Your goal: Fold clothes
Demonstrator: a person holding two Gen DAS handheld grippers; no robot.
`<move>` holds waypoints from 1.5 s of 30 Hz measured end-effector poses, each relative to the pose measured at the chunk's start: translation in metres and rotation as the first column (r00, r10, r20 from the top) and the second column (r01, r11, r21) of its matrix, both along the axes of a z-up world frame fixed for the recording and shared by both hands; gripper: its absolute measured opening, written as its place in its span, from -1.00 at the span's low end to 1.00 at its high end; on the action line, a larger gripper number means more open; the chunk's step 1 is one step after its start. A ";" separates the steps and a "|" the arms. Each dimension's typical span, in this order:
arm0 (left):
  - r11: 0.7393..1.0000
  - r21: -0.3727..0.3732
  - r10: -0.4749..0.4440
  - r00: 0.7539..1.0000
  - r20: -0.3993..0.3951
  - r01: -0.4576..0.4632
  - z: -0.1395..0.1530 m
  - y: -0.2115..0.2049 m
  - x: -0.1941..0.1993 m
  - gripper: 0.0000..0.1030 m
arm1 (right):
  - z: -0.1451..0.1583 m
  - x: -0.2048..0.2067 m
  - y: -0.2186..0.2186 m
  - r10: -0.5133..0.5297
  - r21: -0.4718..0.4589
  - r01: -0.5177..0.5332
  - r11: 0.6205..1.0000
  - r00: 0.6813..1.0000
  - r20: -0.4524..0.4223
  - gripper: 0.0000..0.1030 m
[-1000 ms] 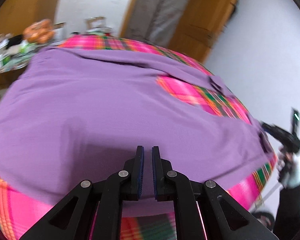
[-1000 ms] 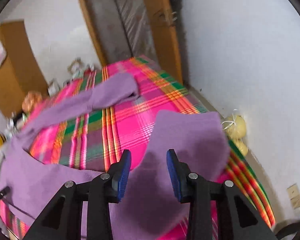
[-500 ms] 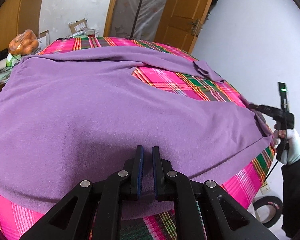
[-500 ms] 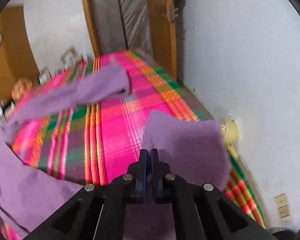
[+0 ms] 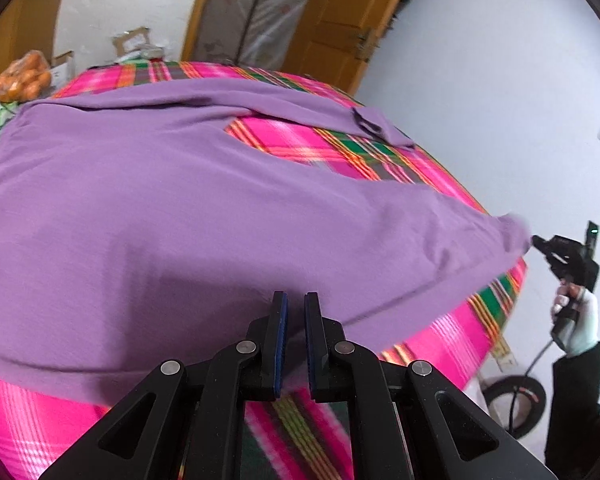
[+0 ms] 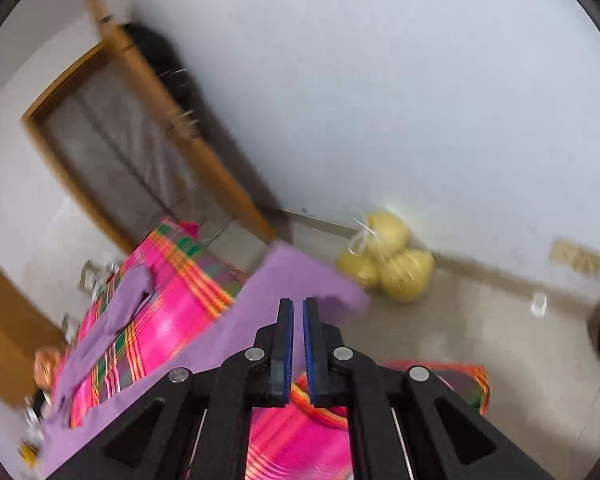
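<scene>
Both grippers are closed on the purple sweater [image 5: 172, 200] now. Our left gripper [image 5: 293, 340] has its fingers drawn nearly together on the near hem, only a thin slit between the blue pads, and it has kept that pinch over the last second without shifting along the edge. Our right gripper [image 6: 294, 344] is the one that changed: a second ago its fingers stood wide apart over a sleeve, half a second ago they had snapped together on it, and now they stay clamped on the cloth while the sleeve end is lifted off the bed and pulled outward, as the tilted, blurred right wrist view suggests. From the left wrist view, the sweater runs taut in a peak toward that gripper [image 5: 556, 250] at the bed's edge, where before it lay slack.

Beyond our fingers the body of the sweater lies spread over the pink plaid bedspread [image 5: 452, 344], and farther off the other sleeve [image 5: 308, 110] stretches flat across the plaid, untouched. Past the bed, a bag of yellow fruit [image 6: 384, 260] sits on the floor by the wall.

We judge the grasping step done and the fold itself just starting: that sleeve should next be carried over the body.
</scene>
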State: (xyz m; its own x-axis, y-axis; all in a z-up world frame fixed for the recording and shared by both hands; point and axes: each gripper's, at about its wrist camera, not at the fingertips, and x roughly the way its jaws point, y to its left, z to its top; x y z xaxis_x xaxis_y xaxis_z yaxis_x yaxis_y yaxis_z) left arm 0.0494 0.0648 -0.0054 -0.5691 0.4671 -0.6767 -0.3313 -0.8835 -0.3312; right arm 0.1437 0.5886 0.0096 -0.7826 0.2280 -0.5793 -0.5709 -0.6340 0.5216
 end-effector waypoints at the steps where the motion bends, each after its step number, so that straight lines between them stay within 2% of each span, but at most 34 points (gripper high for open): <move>1: 1.000 0.004 -0.014 1.000 -0.001 0.014 0.001 0.002 0.003 -0.84 | -0.002 0.006 0.004 -0.016 -0.016 0.016 1.000 1.000 0.000 -0.86; 5: 0.992 0.060 -0.111 0.993 0.045 0.108 -0.001 0.011 0.009 -0.84 | -0.001 0.002 0.004 0.024 -0.020 -0.024 1.000 1.000 0.000 -0.56; 7: 0.990 0.038 -0.135 0.990 0.031 0.134 0.000 0.019 0.014 -0.84 | 0.001 -0.004 -0.002 0.059 -0.004 -0.059 0.998 0.998 -0.003 -0.54; 11: 0.984 0.052 -0.173 0.985 0.021 0.171 0.004 0.025 0.020 -0.84 | 0.005 -0.015 -0.019 0.138 0.041 -0.138 0.990 0.990 -0.003 -0.44; 13: 0.986 0.043 -0.162 0.987 0.010 0.161 0.006 0.025 0.019 -0.84 | 0.008 -0.021 -0.035 0.205 0.087 -0.204 0.975 0.979 -0.002 -0.44; 17: 0.992 0.021 -0.126 0.992 0.020 0.125 0.001 0.025 0.010 -0.84 | 0.009 -0.038 -0.076 0.374 0.195 -0.367 0.909 0.928 0.004 -0.44; 19: 0.991 0.019 -0.130 0.991 0.016 0.129 -0.001 0.026 0.008 -0.84 | 0.005 -0.047 -0.097 0.451 0.247 -0.449 0.859 0.891 0.050 -0.44; 22: 0.987 0.012 -0.162 0.987 0.017 0.162 -0.001 0.028 0.012 -0.84 | -0.010 -0.059 -0.116 0.529 0.256 -0.549 0.795 0.835 0.151 -0.44; 24: 0.982 0.014 -0.190 0.982 0.017 0.189 0.000 0.028 0.016 -0.84 | -0.010 -0.058 -0.120 0.534 0.300 -0.559 0.773 0.828 0.170 -0.44; 26: 0.982 0.014 -0.190 0.982 0.006 0.190 0.001 0.026 0.017 -0.84 | -0.005 -0.061 -0.116 0.534 0.304 -0.562 0.770 0.827 0.176 -0.42; 29: 0.994 0.008 -0.108 0.994 -0.019 0.108 0.004 0.011 0.012 -0.84 | 0.006 -0.068 -0.104 0.530 0.353 -0.559 0.750 0.828 0.184 -0.21; 30: 0.997 0.006 -0.070 0.997 -0.025 0.071 0.005 0.004 0.009 -0.84 | 0.009 -0.072 -0.097 0.520 0.368 -0.550 0.750 0.833 0.188 -0.20; 31: 1.000 0.010 -0.026 0.999 -0.027 0.026 0.006 -0.006 0.006 -0.84 | 0.010 -0.076 -0.084 0.489 0.369 -0.526 0.767 0.850 0.195 -0.20; 33: 0.999 0.023 0.029 0.999 -0.021 -0.029 0.007 -0.020 0.001 -0.84 | 0.011 -0.080 -0.052 0.430 0.324 -0.463 0.825 0.886 0.171 -0.18; 35: 0.997 0.035 0.076 0.997 -0.016 -0.076 0.007 -0.033 -0.003 -0.84 | 0.004 -0.085 -0.019 0.412 0.214 -0.432 0.876 0.901 0.136 -0.05; 37: 0.994 0.039 0.104 0.995 -0.011 -0.103 0.006 -0.042 -0.007 -0.84 | -0.011 -0.094 0.004 0.424 0.081 -0.436 0.896 0.895 0.138 -0.05; 39: 0.992 0.037 0.118 0.993 -0.009 -0.117 0.006 -0.046 -0.010 -0.84 | -0.024 -0.101 0.022 0.438 -0.034 -0.438 0.898 0.888 0.140 -0.05; 40: 0.992 0.037 0.121 0.993 -0.007 -0.121 0.005 -0.046 -0.013 -0.84 | -0.029 -0.103 0.024 0.454 -0.067 -0.449 0.891 0.883 0.121 -0.09; 41: 0.992 0.035 0.123 0.992 -0.004 -0.122 0.005 -0.046 -0.014 -0.84 | -0.031 -0.105 0.025 0.470 -0.086 -0.464 0.882 0.878 0.090 -0.33; 43: 0.992 0.031 0.124 0.992 0.002 -0.124 0.003 -0.045 -0.016 -0.84 | -0.029 -0.104 0.021 0.487 -0.072 -0.483 0.873 0.871 0.060 -0.63; 45: 0.992 0.026 0.123 0.992 0.007 -0.123 0.002 -0.043 -0.016 -0.84 | -0.024 -0.103 0.017 0.485 -0.043 -0.483 0.874 0.872 0.062 -0.68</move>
